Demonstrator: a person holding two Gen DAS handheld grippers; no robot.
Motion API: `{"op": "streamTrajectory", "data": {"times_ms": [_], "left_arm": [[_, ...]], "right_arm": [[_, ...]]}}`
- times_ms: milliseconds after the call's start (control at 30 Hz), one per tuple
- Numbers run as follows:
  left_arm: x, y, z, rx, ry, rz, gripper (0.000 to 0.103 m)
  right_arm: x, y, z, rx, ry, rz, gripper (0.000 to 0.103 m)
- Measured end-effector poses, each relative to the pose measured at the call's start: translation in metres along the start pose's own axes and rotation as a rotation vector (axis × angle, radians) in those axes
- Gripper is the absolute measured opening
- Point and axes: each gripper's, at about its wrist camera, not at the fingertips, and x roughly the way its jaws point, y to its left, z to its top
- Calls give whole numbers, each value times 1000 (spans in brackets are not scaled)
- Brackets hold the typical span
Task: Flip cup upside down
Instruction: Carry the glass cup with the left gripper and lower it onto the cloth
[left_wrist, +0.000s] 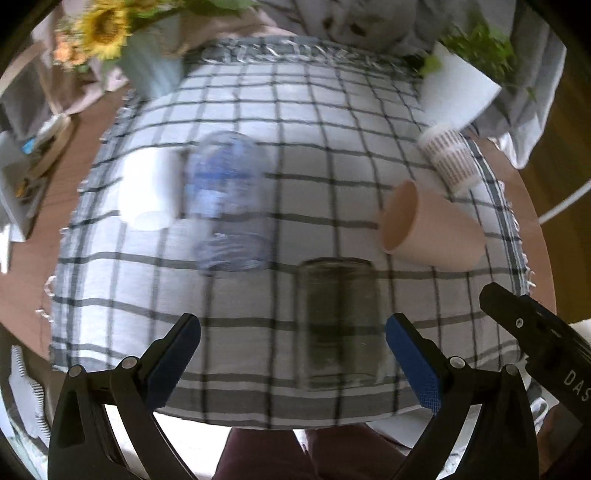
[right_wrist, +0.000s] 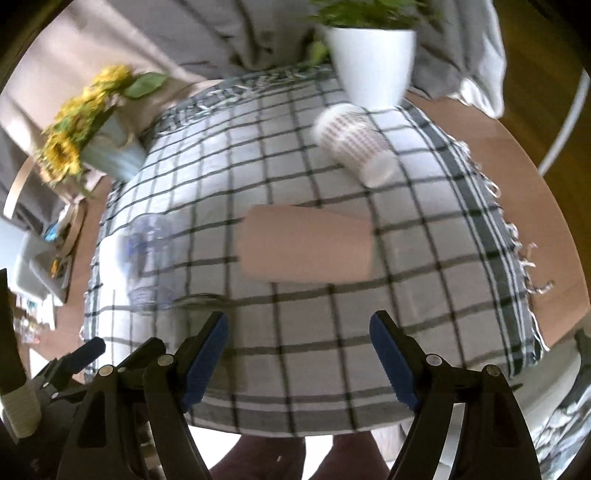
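A beige cup lies on its side on the checked cloth, its mouth facing left; in the right wrist view the beige cup lies ahead of my right gripper, which is open and empty. A white patterned cup lies on its side behind it, also in the right wrist view. A clear glass stands upside down just ahead of my left gripper, which is open and empty. A blue-printed glass and a white cup stand upside down at the left.
A white plant pot stands at the cloth's far edge, and a sunflower pot at the far left. The checked cloth covers a round wooden table. Clutter lies on the table's left side.
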Motion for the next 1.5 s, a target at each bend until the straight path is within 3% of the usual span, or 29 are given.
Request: {"op": "streamTrajectory", "data": {"times_ms": [467, 767, 933, 1200, 1500], "left_arm": [[51, -31, 22, 2, 105, 7, 94], [70, -39, 27, 13, 156, 27, 80], [81, -37, 31, -2, 182, 42, 66], [78, -24, 32, -29, 173, 26, 66], [50, -26, 45, -39, 91, 11, 65]], "right_arm": [[9, -57, -3, 154, 30, -7, 79], [21, -66, 1, 176, 64, 13, 79], [23, -65, 6, 167, 57, 12, 79], [25, -63, 7, 166, 67, 19, 79], [14, -61, 12, 165, 36, 34, 79]]}}
